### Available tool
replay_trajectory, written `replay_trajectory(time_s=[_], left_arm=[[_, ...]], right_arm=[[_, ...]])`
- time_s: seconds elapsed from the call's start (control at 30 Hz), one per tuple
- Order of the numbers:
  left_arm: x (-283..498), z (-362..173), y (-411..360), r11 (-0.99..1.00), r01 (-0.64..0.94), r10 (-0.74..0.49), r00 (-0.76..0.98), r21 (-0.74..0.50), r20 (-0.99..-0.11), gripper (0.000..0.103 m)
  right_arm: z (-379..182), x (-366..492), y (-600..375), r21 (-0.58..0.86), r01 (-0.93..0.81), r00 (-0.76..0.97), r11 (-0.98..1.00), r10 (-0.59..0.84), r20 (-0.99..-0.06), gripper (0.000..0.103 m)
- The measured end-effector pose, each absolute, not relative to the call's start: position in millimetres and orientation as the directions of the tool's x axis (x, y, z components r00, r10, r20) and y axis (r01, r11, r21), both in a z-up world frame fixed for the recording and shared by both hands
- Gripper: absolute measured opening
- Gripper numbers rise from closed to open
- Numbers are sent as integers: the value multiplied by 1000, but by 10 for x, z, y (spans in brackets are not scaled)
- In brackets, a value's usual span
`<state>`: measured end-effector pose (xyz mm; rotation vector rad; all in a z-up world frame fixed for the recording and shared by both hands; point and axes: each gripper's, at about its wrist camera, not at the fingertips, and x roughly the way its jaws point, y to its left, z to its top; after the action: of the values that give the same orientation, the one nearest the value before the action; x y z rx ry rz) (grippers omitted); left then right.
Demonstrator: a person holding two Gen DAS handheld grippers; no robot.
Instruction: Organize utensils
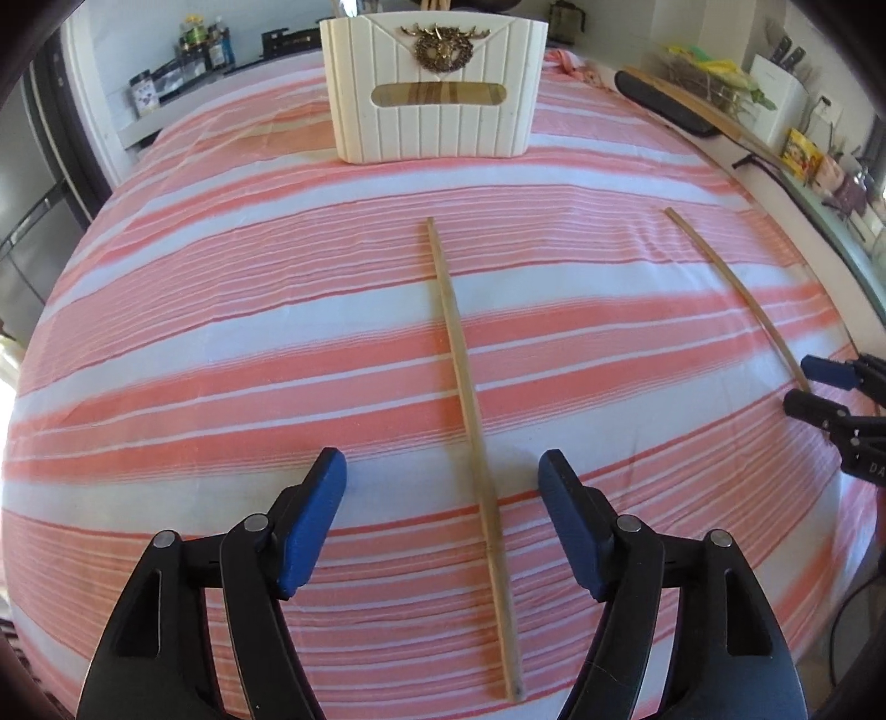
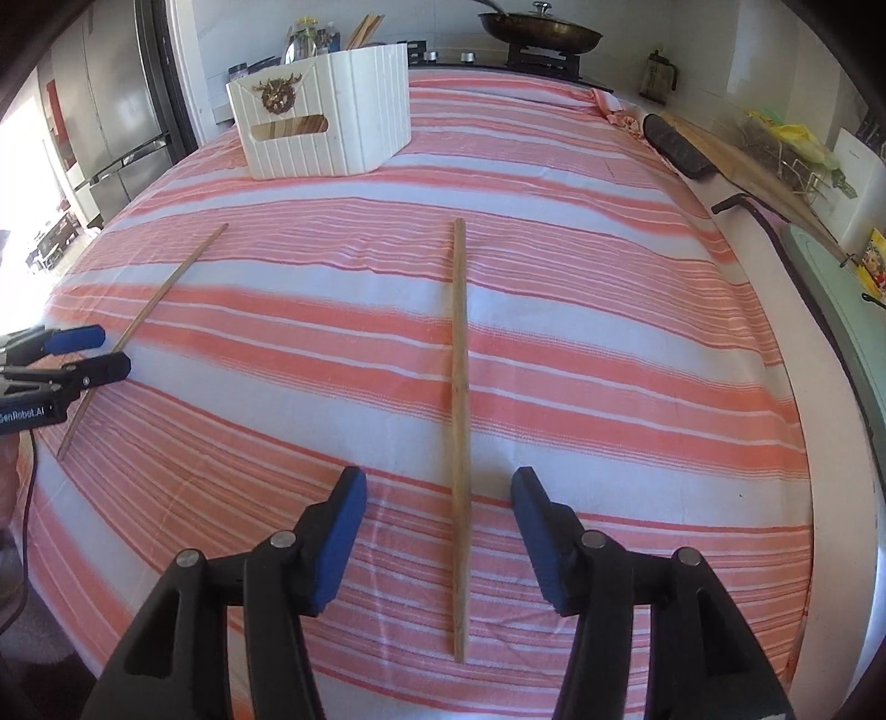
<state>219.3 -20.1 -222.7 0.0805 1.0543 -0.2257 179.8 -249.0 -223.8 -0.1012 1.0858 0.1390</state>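
Two wooden chopsticks lie apart on the pink-and-white striped cloth (image 1: 221, 343). One chopstick (image 1: 459, 360) runs lengthwise between the fingers of my left gripper (image 1: 443, 471), which is open and not touching it. The other chopstick (image 2: 458, 360) lies between the fingers of my right gripper (image 2: 438, 487), also open with its pads clear of the stick. Each view shows the other pair at its edge: the right gripper (image 1: 805, 385) over its chopstick (image 1: 736, 293), and the left gripper (image 2: 108, 350) over its chopstick (image 2: 166, 288). A white ribbed holder (image 1: 434, 83) (image 2: 326, 127) stands at the far end with wooden sticks inside.
A pan (image 2: 540, 30) sits on the stove behind the table. A black flat object (image 2: 678, 147) and a wooden board lie along the right counter, with a knife block (image 1: 775, 94) beyond. A steel fridge (image 2: 111, 111) stands at the left. The cloth's near edge is just below the grippers.
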Motion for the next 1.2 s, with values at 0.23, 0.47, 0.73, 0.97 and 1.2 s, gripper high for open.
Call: replay_trajectory(time_s=[0.23,0.47,0.73,0.97,1.2], left_arm=[[2781,-2206,-142,967,252,-134,391,-34,-911,64],[3155,-2171,-457,954,297,-152,382,-34,-911,7],[2905,-1586,-284,956,271,-247,548,-109,-800,4],[2357,-660,81,922,317,-386,695,-223,-606,4],[2447,68,256,912,327,-408,792,-249,-454,4]], right_arm=[[-2219,2204,-2501,-14,-260,329,965,75,-941,56],[-2262,3083,-2411,10,-208,389,978,91,-917,39],[-1846,3230,-2605,187,-95,518,978,209,-830,8],[-628,2512,-2607,196,-220,703,956,295,-648,8],[135,2501,-2524,112,-233,831,966,257,-494,8]])
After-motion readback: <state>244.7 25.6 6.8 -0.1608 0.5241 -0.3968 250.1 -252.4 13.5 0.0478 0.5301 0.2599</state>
